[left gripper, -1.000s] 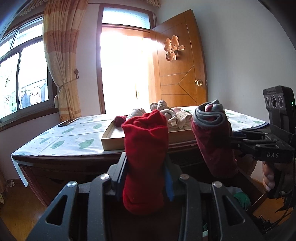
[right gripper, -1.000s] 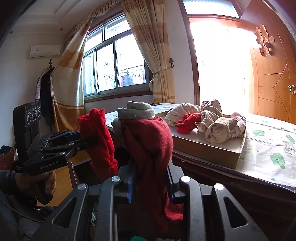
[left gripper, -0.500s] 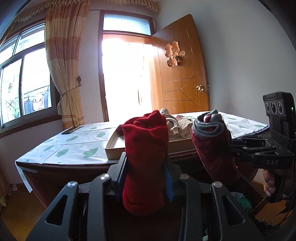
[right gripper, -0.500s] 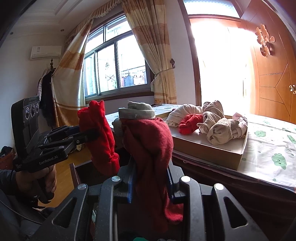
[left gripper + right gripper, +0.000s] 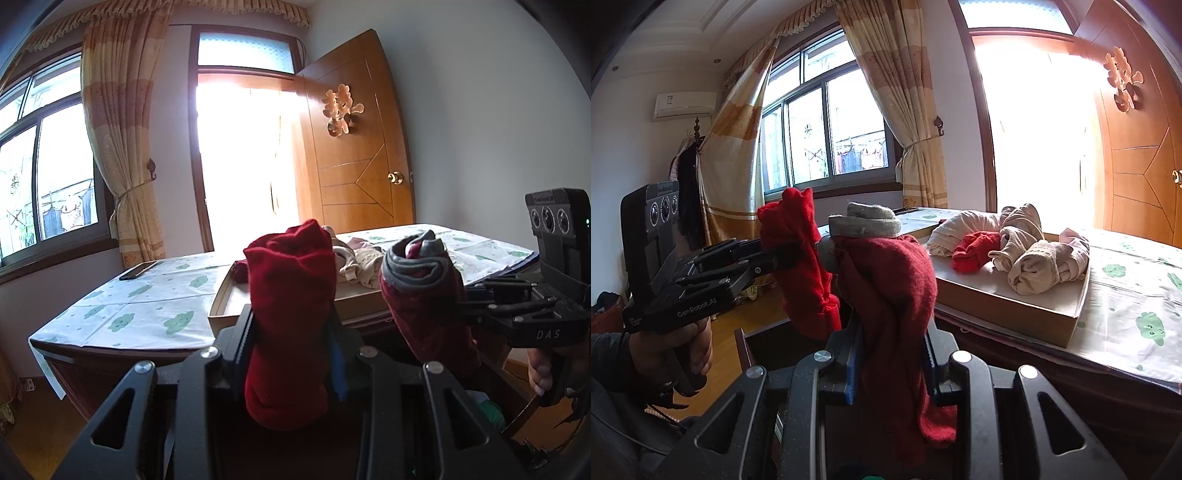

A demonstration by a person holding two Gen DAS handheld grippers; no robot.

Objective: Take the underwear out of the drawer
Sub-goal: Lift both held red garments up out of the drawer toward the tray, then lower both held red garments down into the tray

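Gripping an upright rolled red cloth bundle [image 5: 290,314], the left gripper [image 5: 291,350] has its jaws narrowed onto the fabric. The right gripper [image 5: 892,354] clamps a dark red rolled bundle with grey waistband [image 5: 886,273] likewise. Both bundles are held in front of the shallow cardboard tray [image 5: 1008,314], which holds more rolled underwear [image 5: 1030,258] on the cloth-covered table [image 5: 1126,295].

We are in a home bedroom: tied-back curtains [image 5: 897,99] frame the window [image 5: 827,133] at ten o'clock, a wooden door [image 5: 354,147] with a paper ornament stands open at one o'clock, an air conditioner [image 5: 685,107] hangs high, and clothes hang on a coat stand [image 5: 689,184].
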